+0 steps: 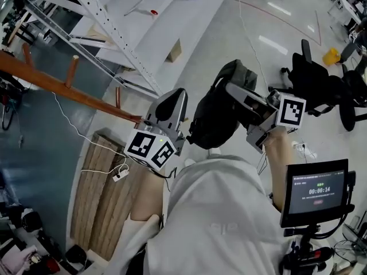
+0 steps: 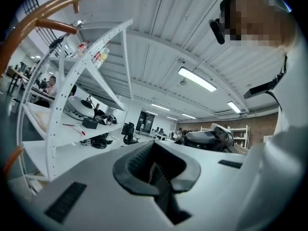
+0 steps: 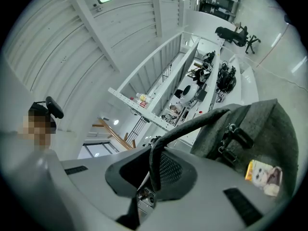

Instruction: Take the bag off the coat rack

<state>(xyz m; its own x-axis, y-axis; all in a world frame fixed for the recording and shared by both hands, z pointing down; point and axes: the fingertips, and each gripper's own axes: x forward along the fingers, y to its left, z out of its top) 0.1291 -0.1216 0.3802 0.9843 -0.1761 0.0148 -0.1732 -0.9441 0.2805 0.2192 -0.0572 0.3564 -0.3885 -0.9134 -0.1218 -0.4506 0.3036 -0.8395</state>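
Note:
The dark grey bag (image 1: 219,106) hangs in the air off the brown wooden coat rack (image 1: 57,85), which leans across the left of the head view. My right gripper (image 1: 236,91) is shut on the bag's strap (image 3: 192,124); in the right gripper view the strap runs down between the jaws of that gripper (image 3: 153,166), and the bag's body (image 3: 262,134) hangs to the right. My left gripper (image 1: 171,105) is beside the bag's left side, shut with nothing between its jaws (image 2: 156,170). The rack's pegs (image 2: 53,25) show at upper left in the left gripper view.
A white metal shelf unit (image 1: 114,33) lies behind the rack. Wooden boards (image 1: 106,193) with a white power strip (image 1: 120,175) are on the floor at lower left. Black office chairs (image 1: 321,85) stand at right. A screen with a timer (image 1: 318,191) is at lower right.

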